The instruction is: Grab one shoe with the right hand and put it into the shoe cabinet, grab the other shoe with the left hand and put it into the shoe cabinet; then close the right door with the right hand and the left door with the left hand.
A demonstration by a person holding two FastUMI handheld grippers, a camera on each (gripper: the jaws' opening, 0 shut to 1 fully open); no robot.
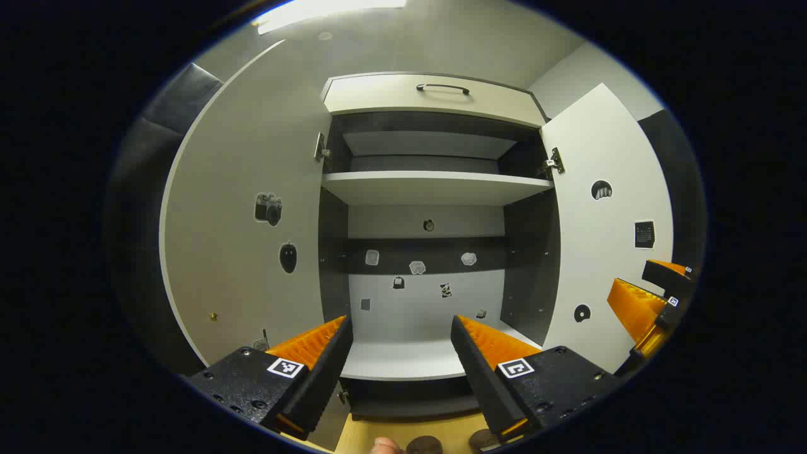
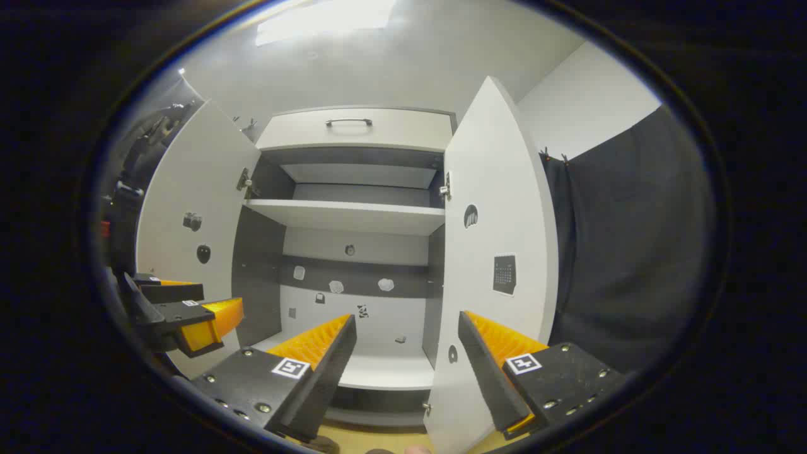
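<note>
The shoe cabinet point(image 1: 435, 186) stands in front of me with both doors swung wide. In the left gripper view the left door point(image 1: 246, 239) and right door point(image 1: 605, 233) flank a middle shelf and a bare white bottom board point(image 1: 403, 359). My left gripper point(image 1: 400, 353) is open, level with that board, with nothing between its fingers. My right gripper point(image 2: 406, 353) is open too, and the right door's edge point(image 2: 492, 252) lies between its fingers farther off. Dark rounded shapes point(image 1: 423, 445) at the lower edge are cut off too much to identify.
A closed drawer with a dark handle point(image 1: 441, 88) tops the cabinet. Small stickers dot the back panel and both doors. Wooden floor point(image 1: 391, 434) lies below the cabinet. Dark cloth point(image 2: 630, 252) hangs to the right of the right door.
</note>
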